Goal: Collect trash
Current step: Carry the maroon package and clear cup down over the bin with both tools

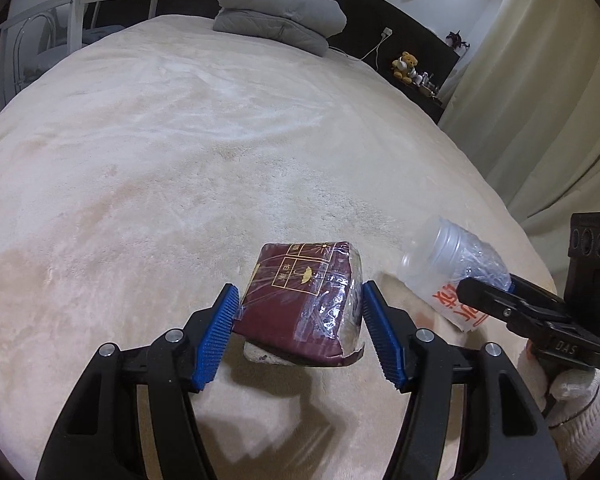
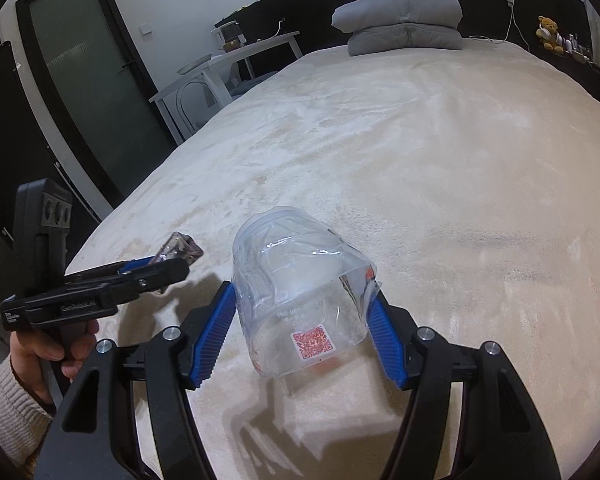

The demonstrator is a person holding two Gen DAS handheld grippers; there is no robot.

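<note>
A maroon packet point(image 1: 296, 308) wrapped in crinkled clear film hangs a little above the cream bed cover point(image 1: 160, 168), with a shadow under it. My left gripper point(image 1: 300, 286) is shut on it, blue pads against its two sides. In the right wrist view that packet point(image 2: 180, 246) pokes out past the left gripper point(image 2: 168, 268). A crushed clear plastic cup point(image 2: 296, 292) with red print sits between the blue pads of my right gripper point(image 2: 304, 292), which is shut on it. The cup point(image 1: 440, 256) and right gripper point(image 1: 488, 296) also show at the left view's right edge.
The bed fills most of both views. A folded grey quilt point(image 1: 280, 12) lies at its head. A teddy bear point(image 1: 406, 64) sits on a dark ledge, with curtains point(image 1: 540, 80) to the right. A white table point(image 2: 236, 56) and a dark door point(image 2: 92, 80) stand to the left.
</note>
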